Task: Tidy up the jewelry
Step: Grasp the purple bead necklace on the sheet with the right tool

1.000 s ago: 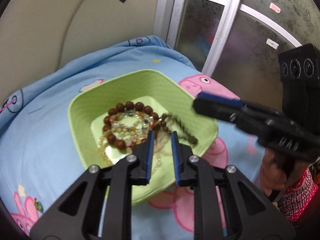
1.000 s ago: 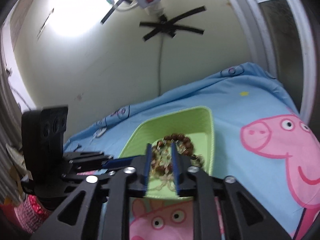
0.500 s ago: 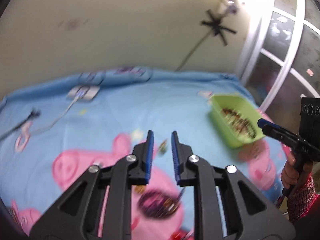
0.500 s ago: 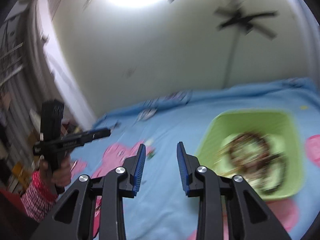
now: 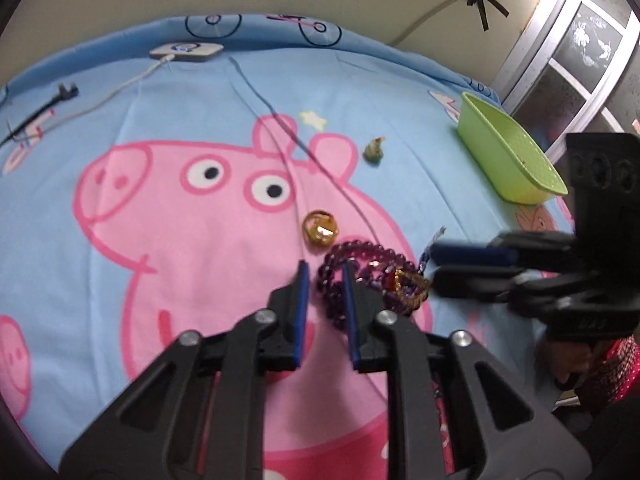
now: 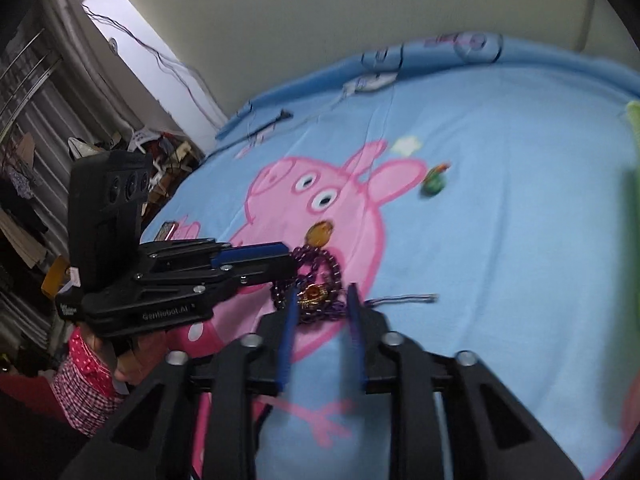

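- The left claw [image 5: 324, 278] is hanging low over the bed sheet [image 5: 168, 92], its blue-lined fingers apart with nothing between them; its right finger is covering part of the purple bead bracelet [image 5: 352, 252].
- The right claw [image 6: 320, 300] is reaching in from the side, its fingers apart too and empty, its tips just beside the same bracelet.
- The bracelet is lying in a tangle with a gold piece [image 5: 408, 284] on the pink pig print; how the two are linked is hard to make out.
- An amber ring [image 5: 320, 228] is sitting just beyond the bracelet, and a small green trinket [image 5: 374, 152] is lying farther off.
- The green tray [image 5: 508, 156] is resting at the bed's far edge, well apart; its inside is hidden from the left view, and in the right view it is blurred and cut off.
- A white charger [image 5: 186, 52] and its cable are lying near the wall.
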`<state>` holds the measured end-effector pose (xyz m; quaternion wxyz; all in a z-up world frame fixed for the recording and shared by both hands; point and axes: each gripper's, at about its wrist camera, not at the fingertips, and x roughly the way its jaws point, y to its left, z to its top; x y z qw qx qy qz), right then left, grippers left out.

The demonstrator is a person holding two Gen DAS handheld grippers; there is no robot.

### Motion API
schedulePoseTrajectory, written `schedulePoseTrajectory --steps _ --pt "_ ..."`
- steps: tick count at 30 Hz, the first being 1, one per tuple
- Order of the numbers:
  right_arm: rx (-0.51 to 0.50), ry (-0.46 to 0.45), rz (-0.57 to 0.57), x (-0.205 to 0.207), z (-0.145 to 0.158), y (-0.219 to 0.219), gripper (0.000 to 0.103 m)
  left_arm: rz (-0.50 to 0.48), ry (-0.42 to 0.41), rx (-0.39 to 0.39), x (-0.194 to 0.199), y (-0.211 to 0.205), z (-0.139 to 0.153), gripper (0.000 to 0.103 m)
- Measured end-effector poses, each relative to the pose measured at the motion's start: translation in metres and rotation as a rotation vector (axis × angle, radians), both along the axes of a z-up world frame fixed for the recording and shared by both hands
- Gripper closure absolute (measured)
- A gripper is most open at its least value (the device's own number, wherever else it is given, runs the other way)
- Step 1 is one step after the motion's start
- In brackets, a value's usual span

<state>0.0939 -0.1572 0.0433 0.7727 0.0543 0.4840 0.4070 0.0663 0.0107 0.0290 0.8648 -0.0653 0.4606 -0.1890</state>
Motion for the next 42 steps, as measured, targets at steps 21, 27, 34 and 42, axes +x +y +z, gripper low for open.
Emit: schedulePoseTrajectory --steps 21,27,34,42 --pt "-0.011 -0.108 0.063 -0.015 0.024 0.02 0.103 0.202 -0.076 0.065 -0.034 0.076 0.025 0.096" --pt "-0.171 -0.188 0.127 -0.033 -0.002 0.039 0.103 0.248 -0.1 0.042 -0.045 0.092 0.031 0.095" --pt "-0.123 -0.215 0.112 -0.034 0.014 0.034 0.103 0.273 -0.159 0.02 -0.058 0.098 0.053 0.094" --pt "-0.137 -0.254 0.094 -0.034 0.024 0.036 0.076 0.209 -0.131 0.004 -0.056 0.071 0.04 0.08"
